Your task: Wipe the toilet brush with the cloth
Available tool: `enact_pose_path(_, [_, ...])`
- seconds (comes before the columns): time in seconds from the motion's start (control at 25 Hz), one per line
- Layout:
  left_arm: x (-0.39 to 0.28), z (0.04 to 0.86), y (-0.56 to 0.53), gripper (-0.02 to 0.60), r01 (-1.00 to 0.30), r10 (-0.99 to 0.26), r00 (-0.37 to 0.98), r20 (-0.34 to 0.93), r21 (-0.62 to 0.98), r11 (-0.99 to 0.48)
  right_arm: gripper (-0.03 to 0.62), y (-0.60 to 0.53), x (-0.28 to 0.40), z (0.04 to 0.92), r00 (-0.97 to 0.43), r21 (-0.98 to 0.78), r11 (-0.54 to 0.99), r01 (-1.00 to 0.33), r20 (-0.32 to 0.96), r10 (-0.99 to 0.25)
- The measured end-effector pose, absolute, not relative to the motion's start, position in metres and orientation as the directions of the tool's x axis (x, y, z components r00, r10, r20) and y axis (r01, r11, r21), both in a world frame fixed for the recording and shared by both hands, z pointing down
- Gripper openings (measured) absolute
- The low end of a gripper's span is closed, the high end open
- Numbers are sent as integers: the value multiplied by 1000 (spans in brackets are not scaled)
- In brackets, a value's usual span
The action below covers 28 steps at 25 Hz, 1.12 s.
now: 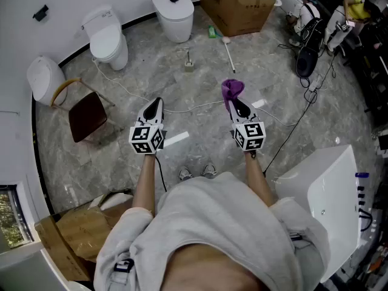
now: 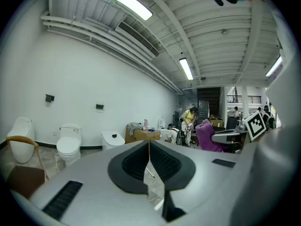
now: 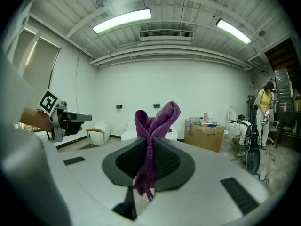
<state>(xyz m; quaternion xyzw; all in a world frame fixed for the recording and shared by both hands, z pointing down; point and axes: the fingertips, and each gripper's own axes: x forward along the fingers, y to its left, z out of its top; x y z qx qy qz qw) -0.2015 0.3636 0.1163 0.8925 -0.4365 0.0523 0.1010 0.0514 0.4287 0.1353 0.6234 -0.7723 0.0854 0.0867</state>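
Observation:
The toilet brush (image 1: 229,54), a thin white stick, lies on the grey marble floor ahead of both grippers, near a small holder-like object (image 1: 188,60). My right gripper (image 1: 234,100) is shut on a purple cloth (image 1: 231,89) that bunches above its tips. In the right gripper view the cloth (image 3: 154,124) rises in two folds from the closed right gripper (image 3: 151,147) and hangs below it. My left gripper (image 1: 159,102) is held level with the right one, well short of the brush. In its own view the left gripper (image 2: 149,149) has its jaws together with nothing between them.
Two toilets (image 1: 109,39) (image 1: 174,12) stand by the far wall, with a cardboard box (image 1: 239,6) to their right. A chair (image 1: 85,111) is at left, a white fixture (image 1: 330,193) at near right. A cable (image 1: 195,107) crosses the floor. Gear (image 1: 315,32) is piled at far right.

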Motion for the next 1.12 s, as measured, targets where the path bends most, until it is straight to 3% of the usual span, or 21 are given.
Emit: enact_pose_path(1.12, [-143, 118, 360, 23, -832, -809, 555, 194, 109, -545, 69, 413, 97, 146, -310, -38, 310, -950, 243, -919])
